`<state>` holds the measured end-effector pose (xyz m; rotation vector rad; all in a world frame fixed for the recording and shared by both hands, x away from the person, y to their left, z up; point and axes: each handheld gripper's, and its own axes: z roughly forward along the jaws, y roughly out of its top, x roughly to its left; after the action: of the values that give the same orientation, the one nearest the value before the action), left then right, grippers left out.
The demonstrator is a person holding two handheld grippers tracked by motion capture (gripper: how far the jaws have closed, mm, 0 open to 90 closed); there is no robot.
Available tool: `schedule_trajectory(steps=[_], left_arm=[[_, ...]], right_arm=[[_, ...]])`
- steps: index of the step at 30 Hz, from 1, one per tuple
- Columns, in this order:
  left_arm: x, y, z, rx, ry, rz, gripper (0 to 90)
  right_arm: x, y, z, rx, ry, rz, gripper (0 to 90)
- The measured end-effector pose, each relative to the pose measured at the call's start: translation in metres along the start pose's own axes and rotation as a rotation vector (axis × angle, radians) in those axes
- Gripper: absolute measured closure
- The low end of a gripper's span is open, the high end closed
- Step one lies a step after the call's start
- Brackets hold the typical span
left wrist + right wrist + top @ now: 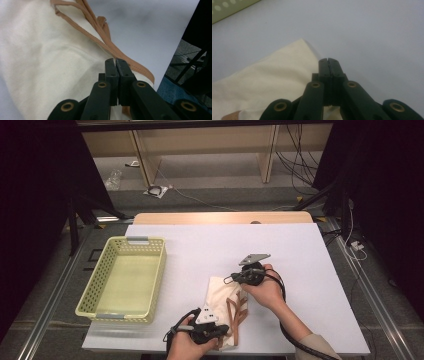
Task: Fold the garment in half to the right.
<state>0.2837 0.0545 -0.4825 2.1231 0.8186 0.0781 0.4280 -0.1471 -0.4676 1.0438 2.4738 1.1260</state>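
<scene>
A cream cloth bag [222,297] with tan straps [235,315] is seen lying flat on the white tabletop [300,270], near its front edge and between the two hands. The left tool [216,330] is held low at the near end of the bag, just beside the straps; in the left gripper view its jaws are pressed together, with the bag [42,62] spread beneath and ahead of them and the straps [100,32] running past the tips toward the tabletop [150,32]. Whether a fold of cloth or strap is pinched between them cannot be told. The right tool [231,279] is held at the far right edge of the bag, pointing left across it. In the right gripper view its jaws are likewise pressed together, with nothing visible between them, and a corner of the bag [277,75] is shown just left of the tips, the bare tabletop [374,37] lying beyond. A pale green plastic basket [150,275] is placed to the left of the bag, well apart from it, and its perforated rim [227,10] is caught in the upper left corner of the right gripper view.
</scene>
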Motion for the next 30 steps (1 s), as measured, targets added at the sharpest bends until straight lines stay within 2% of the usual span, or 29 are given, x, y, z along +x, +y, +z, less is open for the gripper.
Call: schedule_trajectory(steps=[13, 21, 30], left_arm=[[-0.006, 0.002, -0.002, -0.012, -0.037, 0.01, 86.3], [-0.015, -0.001, 0.001, 0.02, -0.086, 0.033, 84.1], [-0.019, -0.005, 0.005, 0.046, -0.102, 0.048, 82.9]], right_arm=[[-0.005, -0.01, -0.007, 0.022, 0.004, 0.012, 90.0], [-0.009, -0.019, -0.012, 0.04, 0.0, 0.017, 90.0], [-0.015, -0.025, -0.009, 0.054, -0.016, 0.025, 89.8]])
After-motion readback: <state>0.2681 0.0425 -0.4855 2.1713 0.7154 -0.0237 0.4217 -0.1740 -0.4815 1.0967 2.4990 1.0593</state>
